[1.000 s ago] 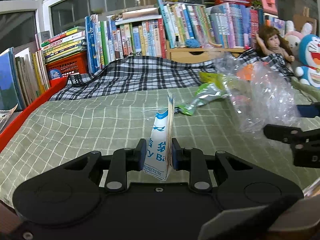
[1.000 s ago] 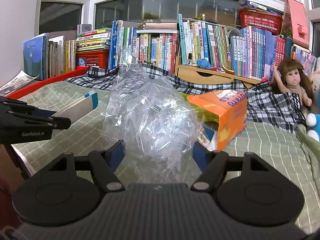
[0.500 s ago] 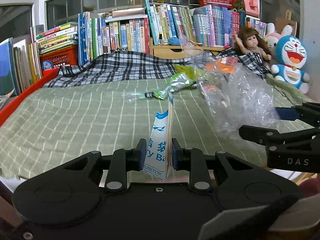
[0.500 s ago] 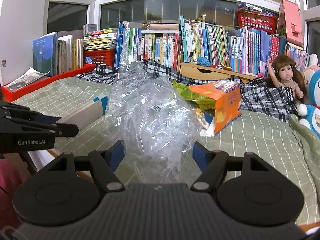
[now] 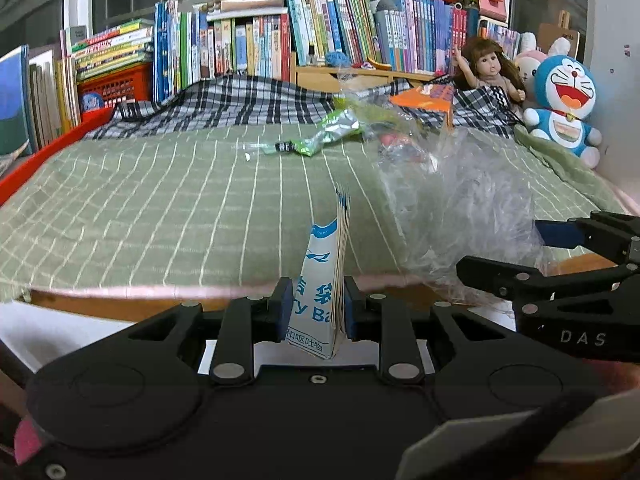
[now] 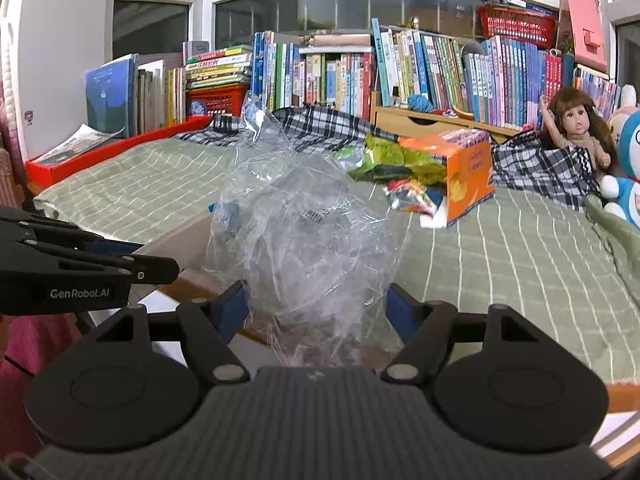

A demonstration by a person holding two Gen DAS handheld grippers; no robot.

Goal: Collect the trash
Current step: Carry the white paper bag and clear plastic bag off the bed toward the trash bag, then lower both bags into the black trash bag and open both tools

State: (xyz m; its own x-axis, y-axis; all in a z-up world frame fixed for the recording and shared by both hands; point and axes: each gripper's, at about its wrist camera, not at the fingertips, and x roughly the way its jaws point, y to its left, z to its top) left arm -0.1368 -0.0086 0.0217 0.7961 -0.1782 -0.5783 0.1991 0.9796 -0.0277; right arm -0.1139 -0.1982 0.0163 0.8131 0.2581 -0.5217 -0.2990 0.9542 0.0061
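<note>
My left gripper (image 5: pixel 314 304) is shut on a flat white-and-blue paper bag (image 5: pixel 324 272) that stands upright between its pads. A crumpled clear plastic bag (image 6: pixel 304 232) is squeezed in my right gripper (image 6: pixel 316 308), whose jaws stand fairly wide apart around it. Both grippers hang side by side over the near edge of the bed. In the right wrist view the left gripper (image 6: pixel 156 258) holds the paper bag (image 6: pixel 180 236) at the left. Farther back on the bed lie a green wrapper (image 5: pixel 332 132), an orange box (image 6: pixel 464 176) and a red-white wrapper (image 6: pixel 412 196).
The bed has a green checked cover (image 5: pixel 160 208), with a plaid blanket (image 5: pixel 240 100) behind it. Books (image 5: pixel 248 48) line the back. A doll (image 5: pixel 488 68) and a blue plush (image 5: pixel 564 100) sit at the right, and a red rail (image 6: pixel 112 152) runs along the left. The bed's wooden edge (image 5: pixel 120 300) lies just below the grippers.
Both grippers have drawn back from the bed with their loads still held. The bed's near edge and the floor below it have come into view.
</note>
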